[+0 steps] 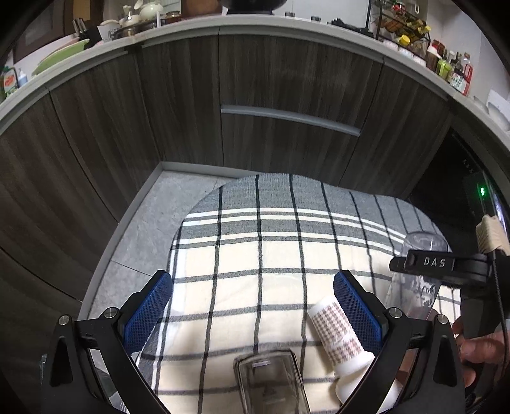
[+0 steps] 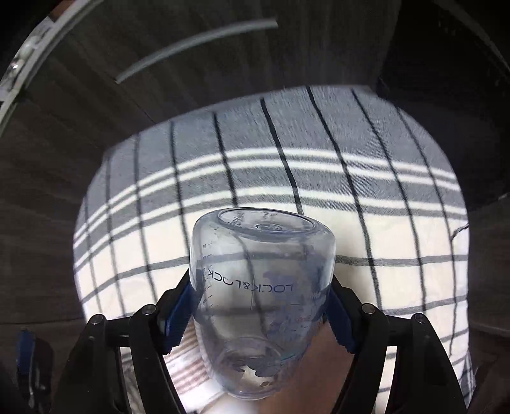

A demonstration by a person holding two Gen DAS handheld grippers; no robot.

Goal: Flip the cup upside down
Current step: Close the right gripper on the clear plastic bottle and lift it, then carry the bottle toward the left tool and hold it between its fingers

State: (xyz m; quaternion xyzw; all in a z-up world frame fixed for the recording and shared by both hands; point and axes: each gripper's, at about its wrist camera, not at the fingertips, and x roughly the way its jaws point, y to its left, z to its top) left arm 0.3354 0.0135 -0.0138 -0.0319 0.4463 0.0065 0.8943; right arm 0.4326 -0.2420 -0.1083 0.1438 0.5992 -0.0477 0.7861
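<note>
My right gripper is shut on a clear plastic cup printed "LOCK&LOCK". The cup's base points up and away, its mouth toward the camera, above the checked cloth. In the left wrist view the same cup shows at the right, held by the right gripper. My left gripper is open and empty, low over the cloth. A white patterned cup lies on its side by its right finger.
A clear rectangular container stands at the bottom of the left wrist view. Dark wood cabinets with a grey handle stand behind the cloth-covered surface. The countertop above holds dishes and bottles.
</note>
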